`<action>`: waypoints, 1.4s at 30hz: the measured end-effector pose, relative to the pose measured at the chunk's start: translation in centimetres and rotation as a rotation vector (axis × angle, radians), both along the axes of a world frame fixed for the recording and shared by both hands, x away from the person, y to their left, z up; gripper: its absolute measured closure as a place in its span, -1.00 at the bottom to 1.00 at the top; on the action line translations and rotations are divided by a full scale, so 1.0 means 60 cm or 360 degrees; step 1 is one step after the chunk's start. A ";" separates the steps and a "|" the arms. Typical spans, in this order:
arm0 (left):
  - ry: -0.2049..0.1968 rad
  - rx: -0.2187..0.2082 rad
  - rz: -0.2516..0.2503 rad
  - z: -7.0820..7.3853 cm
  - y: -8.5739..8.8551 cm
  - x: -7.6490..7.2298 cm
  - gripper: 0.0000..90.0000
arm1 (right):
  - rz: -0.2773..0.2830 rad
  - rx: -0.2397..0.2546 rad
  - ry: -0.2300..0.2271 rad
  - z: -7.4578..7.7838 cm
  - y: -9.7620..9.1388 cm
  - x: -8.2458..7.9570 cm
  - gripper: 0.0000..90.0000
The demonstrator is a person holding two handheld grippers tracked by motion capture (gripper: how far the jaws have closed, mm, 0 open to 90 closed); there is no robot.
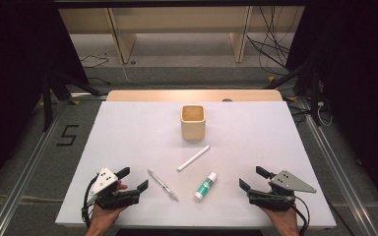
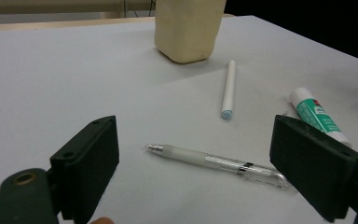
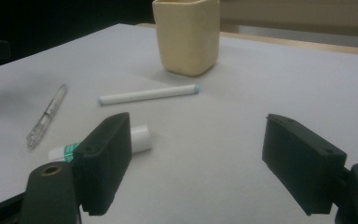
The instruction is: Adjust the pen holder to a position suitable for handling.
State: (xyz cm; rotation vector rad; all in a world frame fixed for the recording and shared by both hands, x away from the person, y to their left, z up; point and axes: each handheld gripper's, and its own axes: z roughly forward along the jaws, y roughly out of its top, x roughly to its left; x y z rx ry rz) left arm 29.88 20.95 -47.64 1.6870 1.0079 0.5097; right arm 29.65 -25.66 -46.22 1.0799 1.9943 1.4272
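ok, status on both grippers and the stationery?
Left gripper and right gripper open, both empty, near table edge. Clear pen, white pen and glue stick loose in front of cup. Nothing in the way.

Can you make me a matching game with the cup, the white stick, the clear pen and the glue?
Things:
1. cup
2. white stick
3. clear pen
4. glue

Clues:
A. lies nearest the left gripper
B. has a green label
C. stands upright, farthest from the person
D. lies just in front of the cup, plain white with pale blue ends

Pairs: 1-C, 2-D, 3-A, 4-B
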 end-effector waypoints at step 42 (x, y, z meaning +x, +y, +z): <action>-0.0005 -0.0003 0.0017 0.001 0.000 0.001 -0.66 | -0.0149 -0.0088 0.0174 0.031 0.092 0.250 0.57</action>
